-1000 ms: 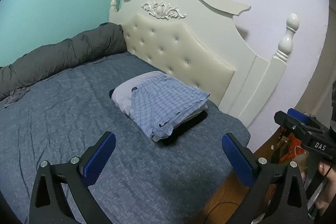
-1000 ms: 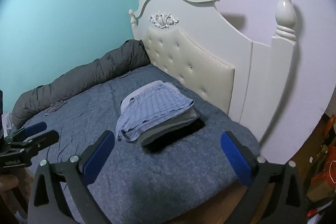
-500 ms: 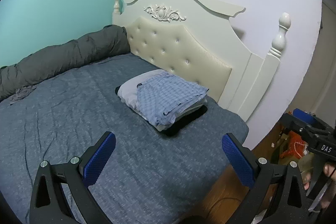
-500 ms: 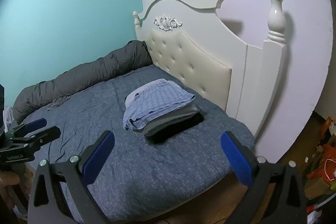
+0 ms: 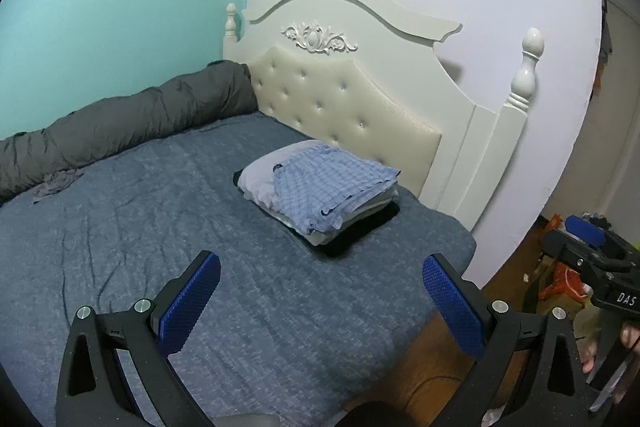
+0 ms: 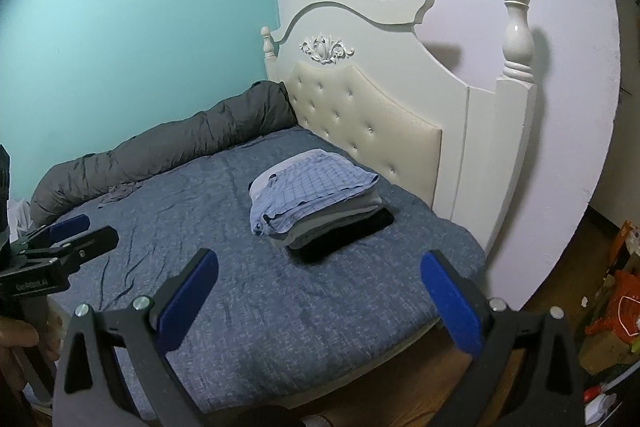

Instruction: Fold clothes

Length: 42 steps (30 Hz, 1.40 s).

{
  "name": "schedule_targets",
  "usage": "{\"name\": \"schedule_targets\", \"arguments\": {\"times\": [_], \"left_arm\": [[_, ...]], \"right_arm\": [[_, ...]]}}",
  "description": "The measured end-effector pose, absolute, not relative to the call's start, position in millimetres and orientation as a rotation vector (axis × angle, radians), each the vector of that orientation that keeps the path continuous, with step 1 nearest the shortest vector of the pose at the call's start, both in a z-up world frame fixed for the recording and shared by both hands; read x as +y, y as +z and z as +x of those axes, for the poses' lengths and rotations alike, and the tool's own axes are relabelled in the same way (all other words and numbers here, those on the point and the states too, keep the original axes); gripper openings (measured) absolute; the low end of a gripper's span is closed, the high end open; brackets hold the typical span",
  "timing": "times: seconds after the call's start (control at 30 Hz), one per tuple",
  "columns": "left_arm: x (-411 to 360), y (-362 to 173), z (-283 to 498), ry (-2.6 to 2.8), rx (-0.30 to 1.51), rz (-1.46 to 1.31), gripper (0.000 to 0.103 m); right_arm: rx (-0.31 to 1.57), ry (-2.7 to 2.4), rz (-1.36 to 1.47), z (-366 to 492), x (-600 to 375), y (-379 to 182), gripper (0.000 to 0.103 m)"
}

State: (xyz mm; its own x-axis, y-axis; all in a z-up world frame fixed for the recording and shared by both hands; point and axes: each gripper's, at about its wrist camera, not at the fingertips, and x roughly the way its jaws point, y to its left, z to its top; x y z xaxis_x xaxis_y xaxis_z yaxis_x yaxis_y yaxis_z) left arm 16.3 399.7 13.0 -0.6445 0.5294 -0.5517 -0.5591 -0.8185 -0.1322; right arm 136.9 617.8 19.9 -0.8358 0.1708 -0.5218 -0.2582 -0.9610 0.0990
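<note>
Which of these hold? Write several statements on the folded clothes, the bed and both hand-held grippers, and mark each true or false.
1. The blue checked garment lies on top of the folded stack. True.
2. The left hand-held gripper is shut on a shirt. False: it is open and holds nothing.
3. A rolled grey duvet lies along the teal wall. True.
4. The stack sits on the floor. False: it sits on the blue bedsheet, near the headboard.
5. The right hand-held gripper is open. True.
</note>
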Motion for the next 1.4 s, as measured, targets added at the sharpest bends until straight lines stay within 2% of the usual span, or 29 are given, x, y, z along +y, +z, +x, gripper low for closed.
{"name": "schedule_targets", "arguments": {"times": [0.8, 1.4], "left_arm": [[375, 2, 52, 2.425, 0.062, -0.776, 0.103], [372, -1, 59, 2.407, 0.061, -0.771, 0.103]], "right_arm": [[0.193, 2.801, -0.719, 166, 589, 13, 0.102], [0.225, 2.767, -0.709, 171, 589, 1, 0.102]]}}
